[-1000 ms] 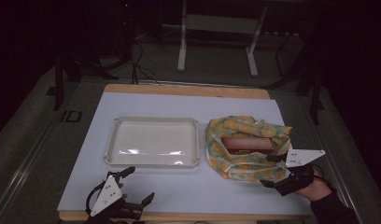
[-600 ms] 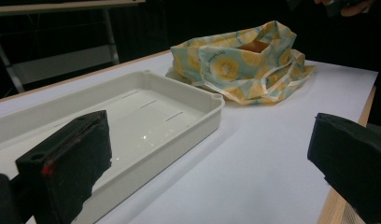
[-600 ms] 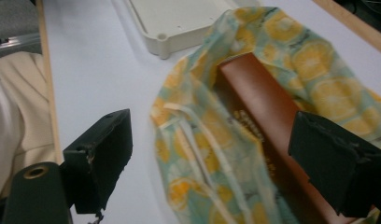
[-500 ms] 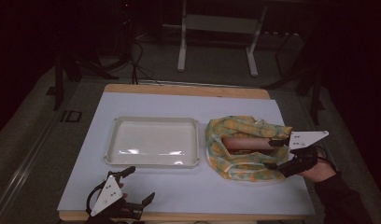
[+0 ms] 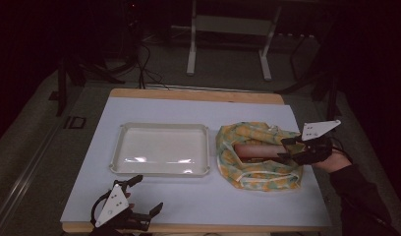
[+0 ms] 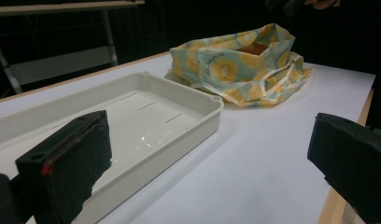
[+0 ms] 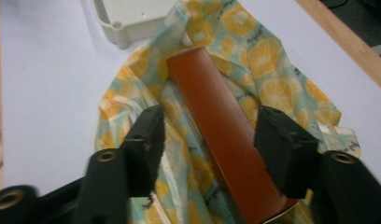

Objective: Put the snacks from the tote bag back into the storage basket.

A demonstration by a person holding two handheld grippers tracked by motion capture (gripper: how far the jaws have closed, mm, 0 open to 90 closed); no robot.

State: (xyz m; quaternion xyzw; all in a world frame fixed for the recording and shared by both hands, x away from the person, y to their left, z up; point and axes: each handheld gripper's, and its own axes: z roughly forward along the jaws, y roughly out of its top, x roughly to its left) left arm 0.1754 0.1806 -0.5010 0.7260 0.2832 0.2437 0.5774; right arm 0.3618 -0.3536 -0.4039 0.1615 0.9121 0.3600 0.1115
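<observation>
— What's changed at the right gripper (image 5: 286, 149)?

— Its jaws have just been closing around the long reddish-brown box (image 7: 223, 126), which lies in the yellow lemon-print fabric bag (image 5: 260, 156) beside the shallow white plastic tray (image 5: 161, 149). A fold of cloth sits between them too; I can't tell if the pads press yet.

— So?

— Lifting the box out looks next. The left gripper (image 5: 139, 196) hangs wide open, empty.
</observation>
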